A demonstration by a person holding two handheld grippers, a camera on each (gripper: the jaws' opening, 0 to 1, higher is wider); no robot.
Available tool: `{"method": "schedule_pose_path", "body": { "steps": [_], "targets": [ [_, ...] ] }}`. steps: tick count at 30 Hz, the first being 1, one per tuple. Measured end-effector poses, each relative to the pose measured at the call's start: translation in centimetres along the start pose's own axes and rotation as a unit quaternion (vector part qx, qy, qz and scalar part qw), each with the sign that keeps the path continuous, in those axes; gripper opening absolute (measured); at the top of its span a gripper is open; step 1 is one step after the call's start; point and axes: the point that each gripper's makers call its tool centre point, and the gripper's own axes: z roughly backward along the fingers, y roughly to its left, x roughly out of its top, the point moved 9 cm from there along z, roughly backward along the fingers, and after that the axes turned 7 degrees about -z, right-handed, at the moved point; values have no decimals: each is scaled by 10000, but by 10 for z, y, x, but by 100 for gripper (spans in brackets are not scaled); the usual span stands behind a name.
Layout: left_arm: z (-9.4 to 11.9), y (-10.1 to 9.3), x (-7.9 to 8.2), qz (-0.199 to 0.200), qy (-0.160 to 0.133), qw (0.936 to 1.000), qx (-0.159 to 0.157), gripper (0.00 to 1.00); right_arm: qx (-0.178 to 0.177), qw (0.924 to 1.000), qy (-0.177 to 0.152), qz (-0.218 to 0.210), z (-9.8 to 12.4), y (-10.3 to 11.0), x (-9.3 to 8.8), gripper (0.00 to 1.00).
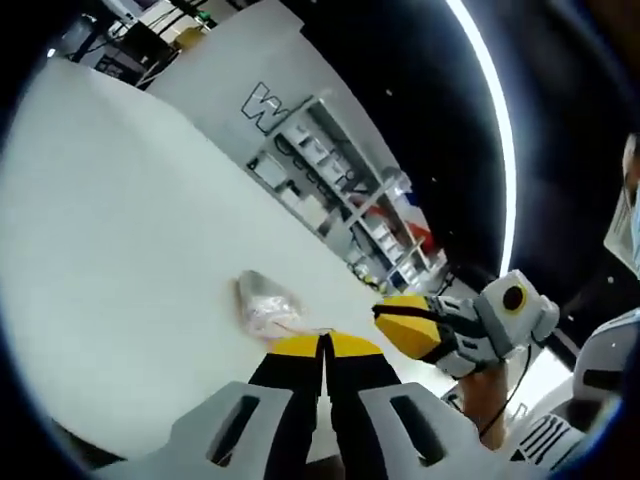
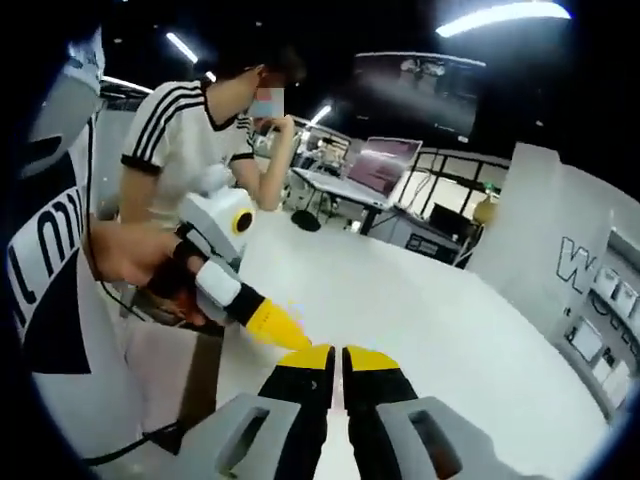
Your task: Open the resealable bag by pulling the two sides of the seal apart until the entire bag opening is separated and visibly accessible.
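While both claws sit off the bag, the step in hand looks like the approach, nothing gripped yet. White worktop [image 1: 120,250] fills most of the left gripper view, bare around the bag. A person in a striped-sleeve shirt [image 2: 180,130] stands behind it in the right gripper view; keep the motion clear of them. Resealable bag [image 1: 266,303] lies flat on the worktop just ahead of the left claw [image 1: 325,343], small, clear, something pinkish inside; can't tell which edge carries the seal. Left claw: jaws pressed together, tips near the bag's closer edge, contact unclear. Right claw [image 2: 337,355]: jaws nearly together, a thin gap, holding nothing, hovering over the worktop; in the left gripper view it shows beside the bag, apart from it. To do it well, I'd judge: spread each claw first, find the seal edge, pinch one lip per claw near the middle, pull apart evenly. Thin film could slip.
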Motion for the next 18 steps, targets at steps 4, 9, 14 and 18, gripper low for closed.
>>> {"method": "schedule_pose_path", "body": {
  "steps": [4,9,14,18],
  "targets": [
    [1,0,-4,-70,38,10000,52,1,283,9987,328,271,-9,6,-3,0],
    [3,2,-8,-109,85,9999,95,1,580,9930,793,649,-21,19,-11,1],
    [4,2,-9,-155,92,9998,120,2,594,9909,927,777,-24,21,-14,1],
    [5,2,-9,-157,85,9998,119,2,600,9904,970,781,-24,21,-15,0]
  ]
}}
